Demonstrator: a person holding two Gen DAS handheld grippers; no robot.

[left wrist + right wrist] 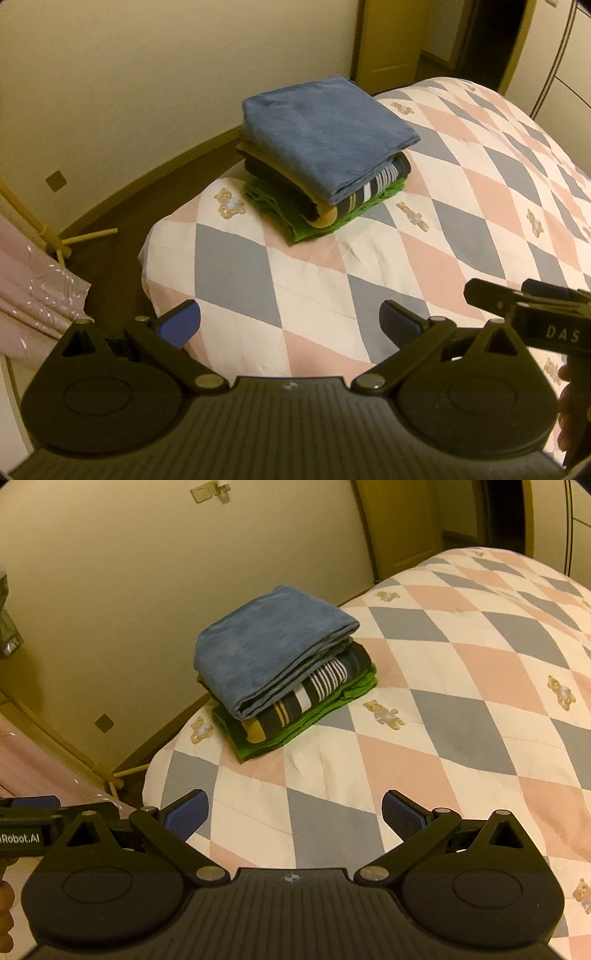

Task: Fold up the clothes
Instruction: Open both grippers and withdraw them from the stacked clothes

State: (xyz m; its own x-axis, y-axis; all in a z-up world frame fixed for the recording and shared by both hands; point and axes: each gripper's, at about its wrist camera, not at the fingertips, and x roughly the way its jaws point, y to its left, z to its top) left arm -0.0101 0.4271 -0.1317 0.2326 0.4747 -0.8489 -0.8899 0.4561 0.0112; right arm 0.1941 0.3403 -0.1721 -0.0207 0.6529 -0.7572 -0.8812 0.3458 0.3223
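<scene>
A stack of folded clothes [321, 162] [280, 668] sits near the corner of the bed. A blue garment [325, 133] [269, 650] lies on top, then a yellow one, a dark striped one [314, 690], and a green one [280, 206] [295, 727] at the bottom. My left gripper [290, 325] hovers open over the quilt, well short of the stack, with nothing between its fingers. My right gripper [295, 814] is likewise open and empty, held back from the stack. The right gripper's body [532, 314] shows at the right edge of the left wrist view.
The bed carries a quilt [461, 206] [461, 686] of pink, blue and white diamonds with teddy bears. A cream wall [129, 92] and dark floor run along the left. A wooden rack foot [85, 238] and pink plastic-wrapped fabric [33, 291] stand at the left. A doorway [491, 33] is beyond the bed.
</scene>
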